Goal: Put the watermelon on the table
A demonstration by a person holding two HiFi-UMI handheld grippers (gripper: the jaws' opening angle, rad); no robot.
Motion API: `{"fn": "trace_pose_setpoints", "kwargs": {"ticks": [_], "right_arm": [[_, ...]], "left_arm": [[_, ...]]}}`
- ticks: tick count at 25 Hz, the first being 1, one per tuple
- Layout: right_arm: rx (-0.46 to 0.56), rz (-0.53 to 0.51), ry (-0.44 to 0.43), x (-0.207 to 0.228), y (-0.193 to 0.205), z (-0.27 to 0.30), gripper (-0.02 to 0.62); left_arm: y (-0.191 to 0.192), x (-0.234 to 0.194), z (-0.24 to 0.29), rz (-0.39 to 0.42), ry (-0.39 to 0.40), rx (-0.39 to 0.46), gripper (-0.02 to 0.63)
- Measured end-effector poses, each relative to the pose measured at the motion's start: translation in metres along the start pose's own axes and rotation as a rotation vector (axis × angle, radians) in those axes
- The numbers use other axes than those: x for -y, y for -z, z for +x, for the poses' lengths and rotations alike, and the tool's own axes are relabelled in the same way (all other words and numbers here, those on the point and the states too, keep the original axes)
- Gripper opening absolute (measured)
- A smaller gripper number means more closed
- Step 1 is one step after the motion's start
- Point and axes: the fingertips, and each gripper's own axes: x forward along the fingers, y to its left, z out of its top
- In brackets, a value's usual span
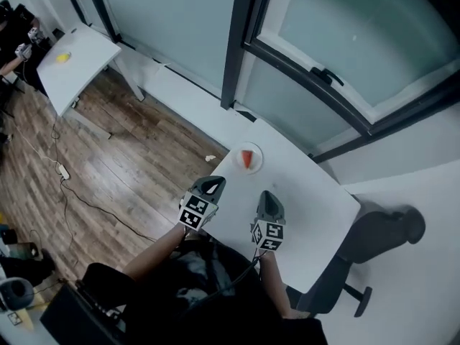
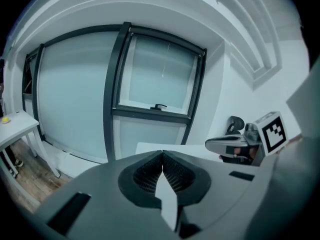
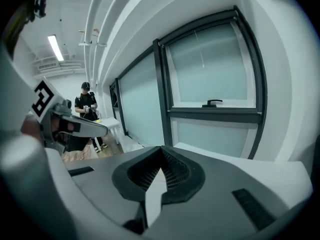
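A red watermelon slice (image 1: 247,159) lies on a small white plate (image 1: 259,154) near the far edge of the white table (image 1: 316,207). Both grippers hover above the table's near side, short of the plate. My left gripper (image 1: 213,185) is shut with nothing in it; in its own view the ribbed pads (image 2: 150,171) meet at the tip (image 2: 162,155). My right gripper (image 1: 269,198) is shut and empty too, its jaws closed together (image 3: 161,152). Each gripper view shows the other gripper beside it (image 2: 235,145) (image 3: 70,126). The watermelon appears in neither gripper view.
A dark office chair (image 1: 374,239) stands to the table's right. Dark-framed windows (image 1: 316,74) run behind it. At far left is a second white table (image 1: 79,67) with a yellow object (image 1: 63,57), and a person (image 3: 88,109) stands by it. Cables and a power strip (image 1: 63,171) lie on the wooden floor.
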Motion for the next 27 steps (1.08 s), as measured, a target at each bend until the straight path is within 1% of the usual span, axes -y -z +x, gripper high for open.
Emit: {"fn": "trace_pose_setpoints", "kwargs": {"ticks": [2,4,5,8,12,16,19,23,27], "right_arm": [[0.009,0.002,-0.022,-0.006,-0.001,-0.017,0.011],[0.014,-0.012,-0.030,-0.010,0.000,-0.029,0.011],[0.020,-0.018,-0.029,-0.013,-0.001,-0.034,0.011],[0.037,-0.036,-0.023,-0.020,-0.005,-0.044,0.011],[0.046,-0.055,-0.008,-0.021,-0.011,-0.051,0.011],[0.056,-0.041,-0.005,-0.017,-0.015,-0.054,0.011],[0.055,-0.032,-0.031,-0.021,-0.013,-0.053,0.011],[0.058,-0.053,-0.063,-0.031,-0.015,-0.051,0.011],[0.061,-0.063,-0.095,-0.041,-0.019,-0.048,0.011]], "left_arm": [[-0.008,0.011,-0.003,0.006,0.003,0.016,0.006],[-0.009,0.025,-0.005,0.030,0.003,0.018,0.006],[-0.008,0.031,-0.007,0.033,0.001,0.018,0.006],[0.001,0.044,-0.013,0.007,-0.002,0.013,0.006],[0.008,0.055,-0.017,0.018,0.006,-0.006,0.006],[0.006,0.060,-0.019,0.040,-0.004,-0.002,0.006],[0.005,0.060,-0.021,0.058,-0.015,0.001,0.006],[0.005,0.057,-0.026,0.059,-0.029,0.005,0.006],[0.008,0.054,-0.029,0.059,-0.027,-0.007,0.006]]}}
